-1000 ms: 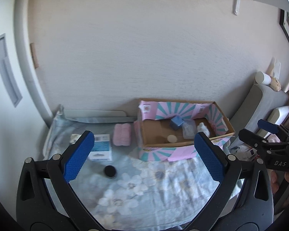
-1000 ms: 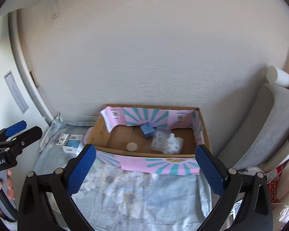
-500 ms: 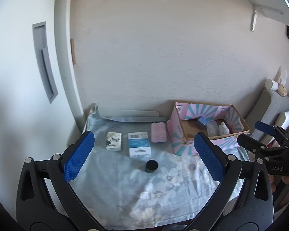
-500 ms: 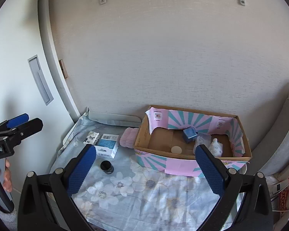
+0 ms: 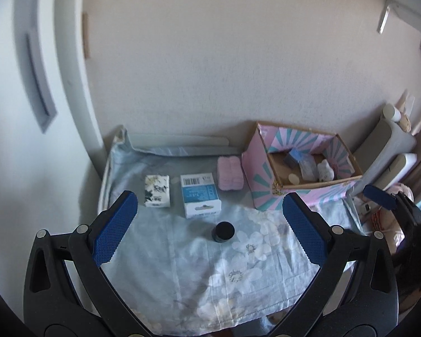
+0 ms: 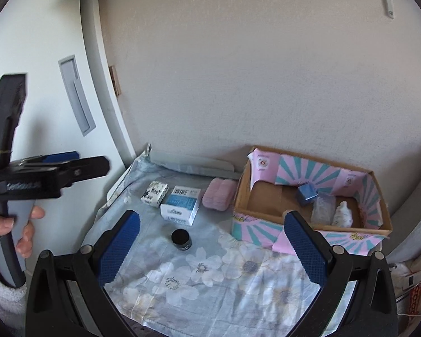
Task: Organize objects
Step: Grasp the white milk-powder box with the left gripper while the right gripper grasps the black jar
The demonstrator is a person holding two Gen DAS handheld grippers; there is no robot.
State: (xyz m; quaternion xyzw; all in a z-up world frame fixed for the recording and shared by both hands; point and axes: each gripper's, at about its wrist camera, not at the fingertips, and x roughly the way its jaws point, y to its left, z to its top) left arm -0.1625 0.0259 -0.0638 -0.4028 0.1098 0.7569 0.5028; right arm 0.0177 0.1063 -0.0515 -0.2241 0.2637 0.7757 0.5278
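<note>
Both the left gripper [image 5: 210,224] and right gripper [image 6: 212,243] are hovering empty, jaws spread wide, above the counter [image 5: 182,266] with floral cloth. Black jar [image 5: 224,231] is sitting centre, blue-white box [image 5: 200,195] at its 12 o'clock, pink pad [image 5: 229,173] beside cardboard box [image 5: 303,168] at 2 o'clock.
</note>
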